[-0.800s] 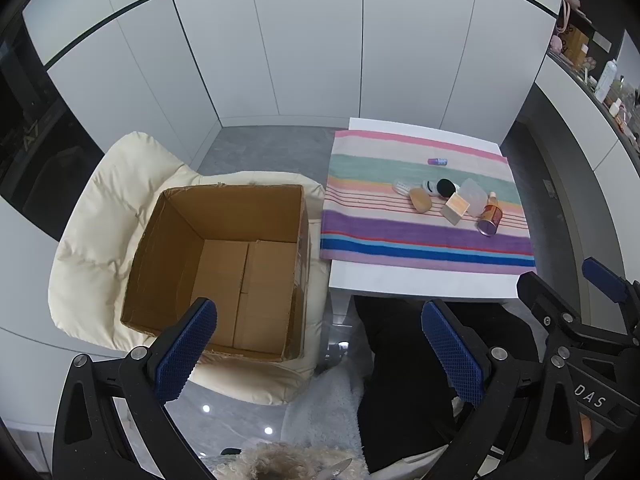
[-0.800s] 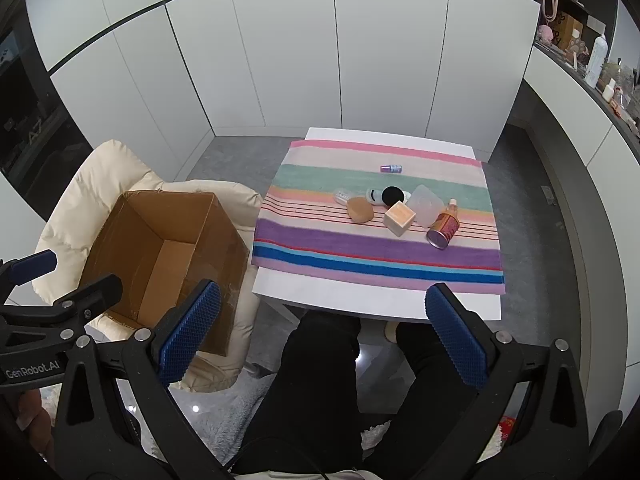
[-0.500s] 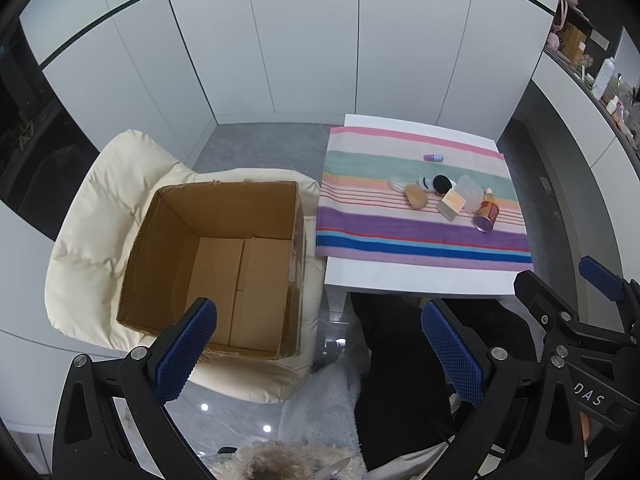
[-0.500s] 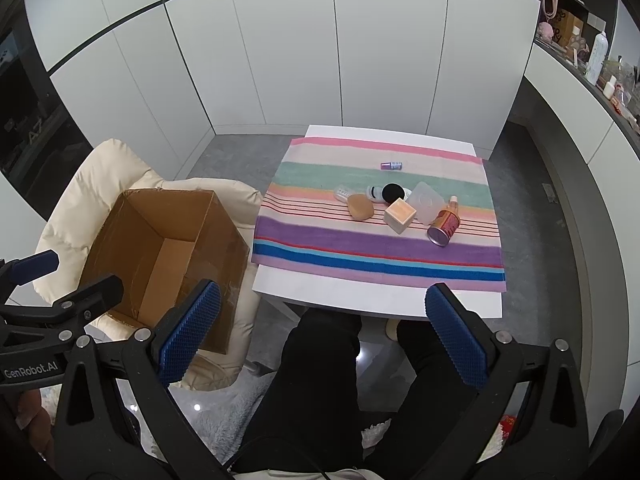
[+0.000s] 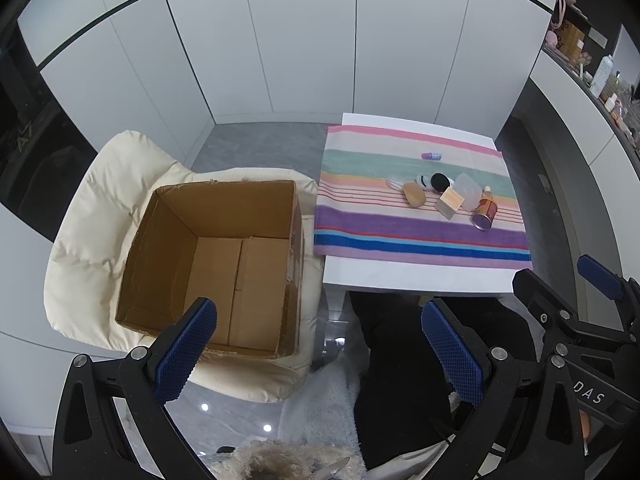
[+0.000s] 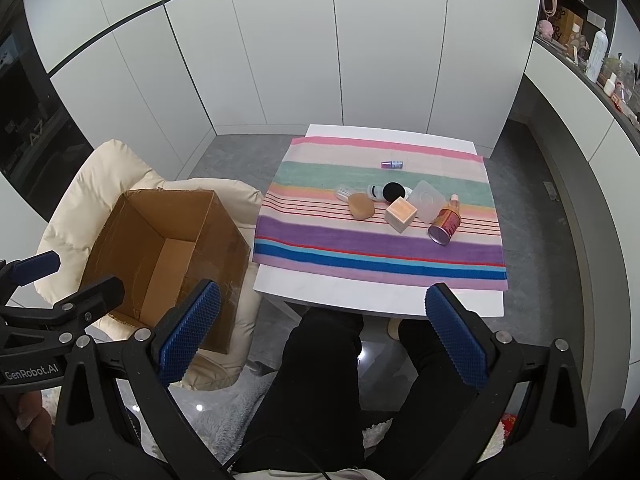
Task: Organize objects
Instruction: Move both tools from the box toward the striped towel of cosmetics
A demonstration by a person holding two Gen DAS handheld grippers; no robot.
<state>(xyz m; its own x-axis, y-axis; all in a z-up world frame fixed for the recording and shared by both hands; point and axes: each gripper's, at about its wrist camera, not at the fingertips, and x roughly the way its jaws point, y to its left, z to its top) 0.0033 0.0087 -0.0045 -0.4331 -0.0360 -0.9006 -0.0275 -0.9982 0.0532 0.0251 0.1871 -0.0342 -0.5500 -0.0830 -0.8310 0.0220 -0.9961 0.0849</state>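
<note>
Hovering | left gripper point(image 5: 320, 354) wide apart, holding nothing | right gripper point(image 6: 324, 334) wide apart, holding nothing

White lettering "GenRobot.AI" reads on the black frame of the left gripper point(image 6: 34, 292), seen from the right wrist; "DAS" shows on the right gripper point(image 5: 560, 284) frame beside it.

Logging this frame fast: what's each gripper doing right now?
Left gripper: open, holding nothing, raised above the cardboard box.
Right gripper: open, holding nothing, raised short of the table.
</note>
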